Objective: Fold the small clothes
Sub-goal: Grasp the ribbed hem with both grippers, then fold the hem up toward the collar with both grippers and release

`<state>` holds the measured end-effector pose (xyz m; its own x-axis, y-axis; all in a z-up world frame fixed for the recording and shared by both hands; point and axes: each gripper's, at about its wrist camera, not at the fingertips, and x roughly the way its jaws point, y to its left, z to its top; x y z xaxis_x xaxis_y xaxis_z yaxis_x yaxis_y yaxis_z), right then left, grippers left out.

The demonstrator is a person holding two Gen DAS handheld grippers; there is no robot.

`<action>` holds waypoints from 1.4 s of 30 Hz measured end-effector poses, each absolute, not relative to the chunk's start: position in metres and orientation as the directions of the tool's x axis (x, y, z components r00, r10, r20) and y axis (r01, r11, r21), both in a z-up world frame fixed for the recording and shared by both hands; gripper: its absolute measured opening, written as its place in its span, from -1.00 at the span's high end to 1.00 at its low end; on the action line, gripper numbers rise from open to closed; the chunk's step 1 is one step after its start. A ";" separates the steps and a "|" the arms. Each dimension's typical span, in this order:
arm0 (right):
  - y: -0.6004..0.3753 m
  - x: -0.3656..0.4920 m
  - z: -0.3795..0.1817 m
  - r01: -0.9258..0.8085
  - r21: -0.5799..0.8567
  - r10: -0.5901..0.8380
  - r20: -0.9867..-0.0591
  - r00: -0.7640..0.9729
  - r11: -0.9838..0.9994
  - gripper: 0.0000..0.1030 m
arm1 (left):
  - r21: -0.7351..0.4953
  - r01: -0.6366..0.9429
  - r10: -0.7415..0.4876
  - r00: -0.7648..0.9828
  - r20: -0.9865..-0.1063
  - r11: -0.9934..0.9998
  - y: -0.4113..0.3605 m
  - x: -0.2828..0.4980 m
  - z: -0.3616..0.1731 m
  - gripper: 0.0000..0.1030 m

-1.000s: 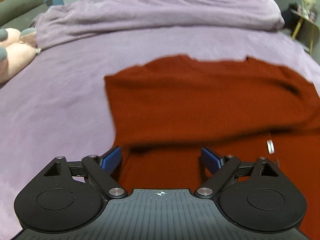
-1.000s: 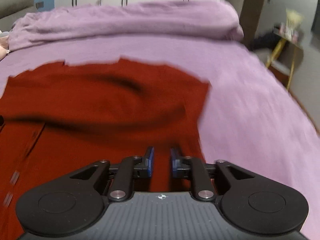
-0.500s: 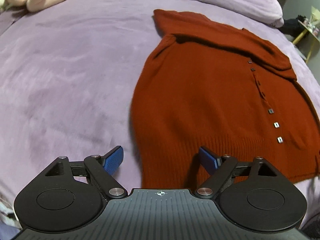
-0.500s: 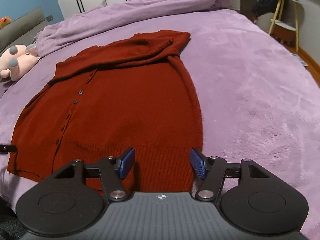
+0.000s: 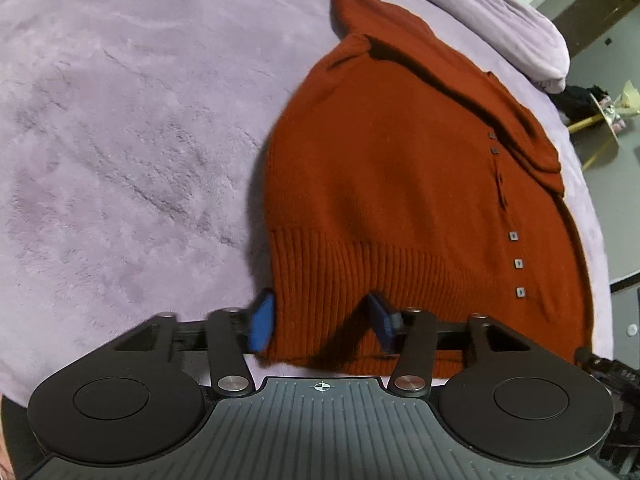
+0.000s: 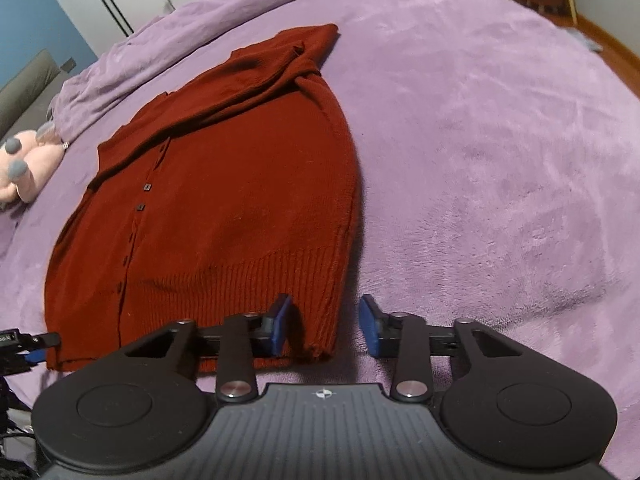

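A rust-red knitted cardigan [image 5: 400, 184] with small square buttons lies flat on the purple bedspread [image 5: 120, 140], its sleeves folded across the top. My left gripper [image 5: 322, 322] straddles the ribbed hem's left corner; its jaws are closing, and the fabric bunches between blue pads [image 5: 262, 322] that still stand well apart. In the right wrist view the cardigan [image 6: 240, 168] runs up and to the left. My right gripper [image 6: 326, 328] straddles the hem's right corner, jaws closing, one pad [image 6: 282, 328] on the knit and the other on the blanket.
A pink plush toy [image 6: 20, 168] lies at the bed's left side. A rolled purple duvet [image 5: 500, 8] runs along the far end. A yellow-legged side table [image 5: 600, 120] stands off the right edge, with white wardrobe doors [image 6: 120, 0] behind the bed.
Both grippers have drawn back from the cardigan's folded top to its near hem. The left jaws have narrowed around the left corner. The right jaws opened wide, then narrowed around the right corner.
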<state>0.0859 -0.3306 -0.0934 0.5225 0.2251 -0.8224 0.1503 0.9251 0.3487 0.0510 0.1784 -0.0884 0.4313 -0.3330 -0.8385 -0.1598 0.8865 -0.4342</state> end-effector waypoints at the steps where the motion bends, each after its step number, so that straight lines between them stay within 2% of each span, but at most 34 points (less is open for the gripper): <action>1: -0.332 0.087 -0.094 0.149 0.360 0.237 -0.822 0.518 0.921 0.56 | -0.443 -0.147 -0.348 0.425 -0.836 0.884 0.179 0.052 -0.087 0.45; 3: -0.336 0.089 -0.095 0.143 0.392 0.275 -0.819 0.503 0.909 0.77 | -0.462 -0.103 -0.386 0.408 -0.827 0.881 0.179 0.054 -0.084 0.69; 4: -0.338 0.091 -0.096 0.140 0.423 0.308 -0.814 0.493 0.895 0.87 | -0.463 -0.079 -0.395 0.409 -0.823 0.883 0.178 0.055 -0.080 0.72; 7: -0.348 0.101 -0.099 0.162 0.542 0.421 -0.779 0.464 0.825 0.87 | -0.505 -0.016 -0.448 0.437 -0.780 0.863 0.173 0.056 -0.067 0.76; 10: -0.361 0.116 -0.097 0.196 0.679 0.525 -0.691 0.497 0.708 0.88 | -0.567 -0.003 -0.486 0.511 -0.709 0.824 0.178 0.069 -0.043 0.77; 14: -0.369 0.150 -0.084 0.212 0.742 0.521 -0.616 0.591 0.636 0.88 | -0.601 -0.018 -0.459 0.627 -0.629 0.799 0.183 0.102 -0.016 0.80; 17: -0.361 0.182 -0.075 0.210 0.657 0.401 -0.649 0.647 0.724 0.88 | -0.541 -0.056 -0.355 0.697 -0.623 0.839 0.179 0.131 -0.006 0.86; 21: -0.341 0.219 -0.077 0.186 0.515 0.279 -0.693 0.665 0.837 0.86 | -0.417 -0.121 -0.222 0.697 -0.682 0.901 0.169 0.169 -0.018 0.84; 23: -0.334 0.227 -0.081 0.154 0.467 0.259 -0.702 0.663 0.871 0.70 | -0.373 -0.107 -0.207 0.678 -0.705 0.922 0.163 0.177 -0.025 0.84; 24: -0.332 0.228 -0.080 0.128 0.449 0.256 -0.696 0.671 0.884 0.62 | -0.358 -0.084 -0.211 0.677 -0.705 0.930 0.163 0.175 -0.028 0.71; 25: -0.330 0.226 -0.078 0.100 0.429 0.249 -0.682 0.688 0.898 0.38 | -0.340 -0.060 -0.211 0.679 -0.703 0.939 0.162 0.177 -0.030 0.51; 26: -0.330 0.225 -0.076 0.077 0.404 0.238 -0.670 0.703 0.911 0.15 | -0.324 -0.034 -0.217 0.677 -0.703 0.945 0.161 0.177 -0.033 0.39; 27: -0.330 0.223 -0.075 0.052 0.369 0.224 -0.663 0.714 0.928 0.07 | -0.313 -0.013 -0.222 0.675 -0.703 0.950 0.165 0.176 -0.035 0.20; 28: -0.331 0.220 -0.074 0.028 0.341 0.218 -0.660 0.719 0.940 0.01 | -0.299 0.001 -0.223 0.671 -0.707 0.954 0.165 0.175 -0.040 0.12; 31: -0.329 0.221 -0.080 -0.057 0.272 0.234 -0.679 0.696 0.961 -0.01 | -0.278 0.019 -0.227 0.631 -0.742 0.960 0.169 0.176 -0.054 0.14; 34: -0.324 0.219 -0.086 -0.101 0.212 0.224 -0.705 0.672 0.972 0.00 | -0.264 0.054 -0.238 0.628 -0.741 0.963 0.161 0.176 -0.060 0.19; 40: -0.322 0.224 -0.093 -0.121 0.198 0.228 -0.724 0.651 0.973 0.32 | -0.231 0.114 -0.252 0.608 -0.753 0.966 0.142 0.184 -0.066 0.20; 42: -0.321 0.226 -0.095 -0.122 0.185 0.220 -0.729 0.649 0.975 0.37 | -0.223 0.123 -0.252 0.590 -0.767 0.967 0.139 0.188 -0.068 0.17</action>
